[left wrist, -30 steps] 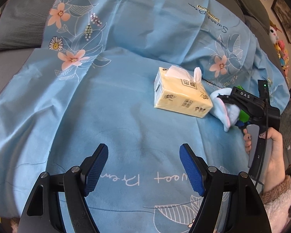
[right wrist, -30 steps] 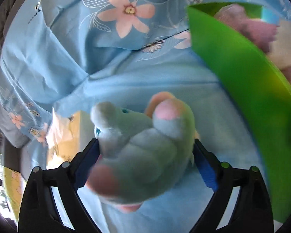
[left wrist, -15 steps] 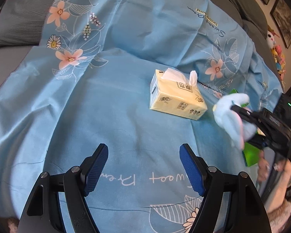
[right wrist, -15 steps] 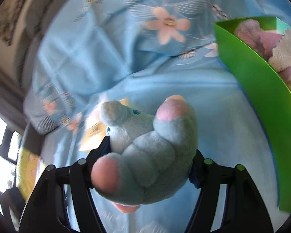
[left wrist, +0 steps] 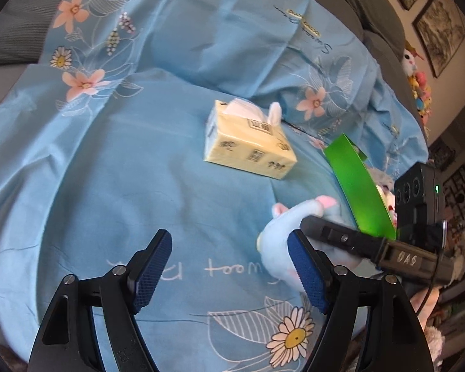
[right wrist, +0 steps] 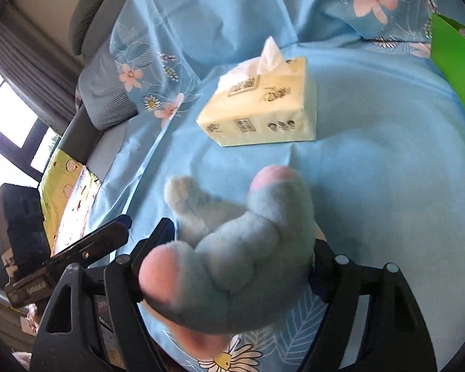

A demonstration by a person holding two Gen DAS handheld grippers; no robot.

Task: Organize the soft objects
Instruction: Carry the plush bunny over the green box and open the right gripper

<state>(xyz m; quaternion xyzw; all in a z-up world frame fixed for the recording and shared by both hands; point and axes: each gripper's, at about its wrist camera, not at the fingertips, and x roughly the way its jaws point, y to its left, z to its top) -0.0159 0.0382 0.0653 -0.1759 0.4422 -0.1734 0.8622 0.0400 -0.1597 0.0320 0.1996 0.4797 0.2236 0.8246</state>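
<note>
Blue floral sheet [left wrist: 114, 161], green box [left wrist: 356, 183] holding apparently plush toys [left wrist: 384, 193], tissue pack [left wrist: 249, 142] alongside

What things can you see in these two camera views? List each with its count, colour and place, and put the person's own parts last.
Floral cotton sheet: one, light blue, covering the sofa.
Soft tissue pack: one, pale yellow, lying on the sheet's middle.
Plush toy: one, pale blue with pink tips, between the right jaws.
Box: one, bright green, at the sheet's right edge, holding other soft toys.
Framed pictures: two, dark, on the wall.
Left gripper: one, black with blue pads, empty, jaws opening.
Right gripper: one, black, around the toy, jaws opening.
</note>
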